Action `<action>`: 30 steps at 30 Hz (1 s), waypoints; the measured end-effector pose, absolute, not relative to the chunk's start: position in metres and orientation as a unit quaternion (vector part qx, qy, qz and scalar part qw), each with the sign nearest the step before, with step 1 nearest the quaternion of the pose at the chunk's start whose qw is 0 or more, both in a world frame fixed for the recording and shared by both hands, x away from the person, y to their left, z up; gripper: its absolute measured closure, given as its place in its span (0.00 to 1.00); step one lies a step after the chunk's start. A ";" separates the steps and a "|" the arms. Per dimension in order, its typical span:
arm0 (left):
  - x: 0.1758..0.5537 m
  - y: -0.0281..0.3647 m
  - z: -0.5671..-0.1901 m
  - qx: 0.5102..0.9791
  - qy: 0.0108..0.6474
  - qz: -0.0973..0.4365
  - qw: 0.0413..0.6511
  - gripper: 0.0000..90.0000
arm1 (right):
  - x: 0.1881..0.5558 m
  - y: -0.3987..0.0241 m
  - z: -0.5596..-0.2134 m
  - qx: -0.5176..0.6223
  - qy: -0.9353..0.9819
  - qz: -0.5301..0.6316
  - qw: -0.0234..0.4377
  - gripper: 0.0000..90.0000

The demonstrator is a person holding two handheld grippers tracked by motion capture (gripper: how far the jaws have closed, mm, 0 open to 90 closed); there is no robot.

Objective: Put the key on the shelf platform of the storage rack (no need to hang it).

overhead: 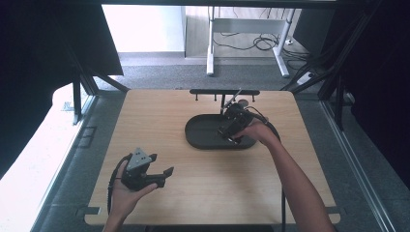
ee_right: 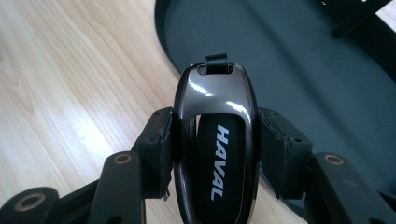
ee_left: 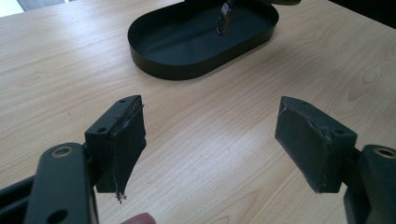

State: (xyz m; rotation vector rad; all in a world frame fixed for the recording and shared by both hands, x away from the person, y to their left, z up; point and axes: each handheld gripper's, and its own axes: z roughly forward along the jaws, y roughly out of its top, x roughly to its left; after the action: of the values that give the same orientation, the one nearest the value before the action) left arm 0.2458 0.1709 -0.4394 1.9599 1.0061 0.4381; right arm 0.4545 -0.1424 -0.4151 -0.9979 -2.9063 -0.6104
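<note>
The car key is clamped between the right gripper fingers; it is best lowered flat into the tray, then released. The left gripper fingers are spread wide.

soft daylight from the far window, glare on the glossy key fob, dark murky side edges

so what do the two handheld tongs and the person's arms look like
Both tongs are black. The left tongs carry a grey three-cornered plate on top, and a black cable loops from them. Their pads are dark rubbery blocks, frayed at the edges, on black arms with brass-ringed screw holes. The right tongs look the same, trailing a black cable. The forearms are bare, with no sleeves.
</note>
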 end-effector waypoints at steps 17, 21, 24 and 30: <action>0.245 0.172 -0.438 0.786 0.404 0.176 0.433 0.27 | 0.470 -0.135 -0.422 -0.320 -0.927 -0.193 -0.008 0.55; 0.246 0.172 -0.438 0.786 0.404 0.176 0.434 0.27 | 0.473 -0.133 -0.424 -0.324 -0.927 -0.191 -0.011 0.55; 0.246 0.173 -0.438 0.785 0.404 0.176 0.435 0.27 | 0.475 -0.131 -0.427 -0.320 -0.928 -0.192 -0.012 0.55; 0.245 0.174 -0.438 0.784 0.405 0.177 0.435 0.27 | 0.478 -0.126 -0.433 -0.308 -0.933 -0.185 -0.027 0.55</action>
State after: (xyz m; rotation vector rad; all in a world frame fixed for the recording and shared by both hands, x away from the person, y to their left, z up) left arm 0.2453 0.1744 -0.4375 1.9515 1.0088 0.4401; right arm 0.4779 -0.1260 -0.4331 -0.9833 -2.9822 -0.5922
